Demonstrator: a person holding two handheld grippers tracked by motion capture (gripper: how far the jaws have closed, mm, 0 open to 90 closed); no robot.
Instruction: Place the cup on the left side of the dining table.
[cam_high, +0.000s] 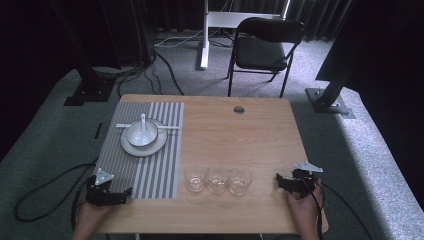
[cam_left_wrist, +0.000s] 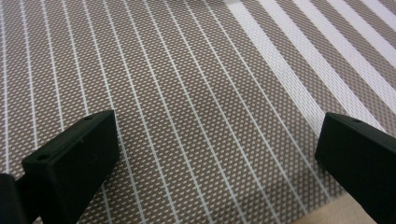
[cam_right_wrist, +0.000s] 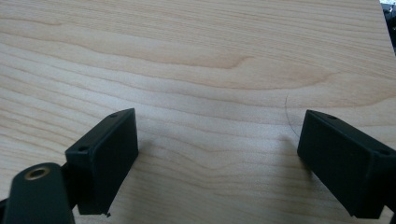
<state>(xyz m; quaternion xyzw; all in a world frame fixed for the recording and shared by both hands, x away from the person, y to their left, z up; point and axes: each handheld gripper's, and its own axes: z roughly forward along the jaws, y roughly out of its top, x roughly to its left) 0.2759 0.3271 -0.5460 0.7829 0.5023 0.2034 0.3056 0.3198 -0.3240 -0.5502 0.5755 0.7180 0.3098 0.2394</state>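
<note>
High view: three glasses (cam_high: 217, 180) mid-table.

Counts as seen from the high view:
- 1 worktop (cam_high: 260, 125)
- 1 striped placemat (cam_high: 165, 165)
- 1 plate (cam_high: 131, 148), 1 bowl (cam_high: 136, 136) on it, 1 spoon (cam_high: 144, 125) in the bowl
- 3 clear glasses: first glass (cam_high: 195, 180), second glass (cam_high: 217, 179), third glass (cam_high: 240, 180), lined up in one row
- 2 claws: left claw (cam_high: 128, 193), right claw (cam_high: 278, 180), each with two black jaws
- 1 folding chair (cam_high: 265, 50) counted behind the worktop
</note>
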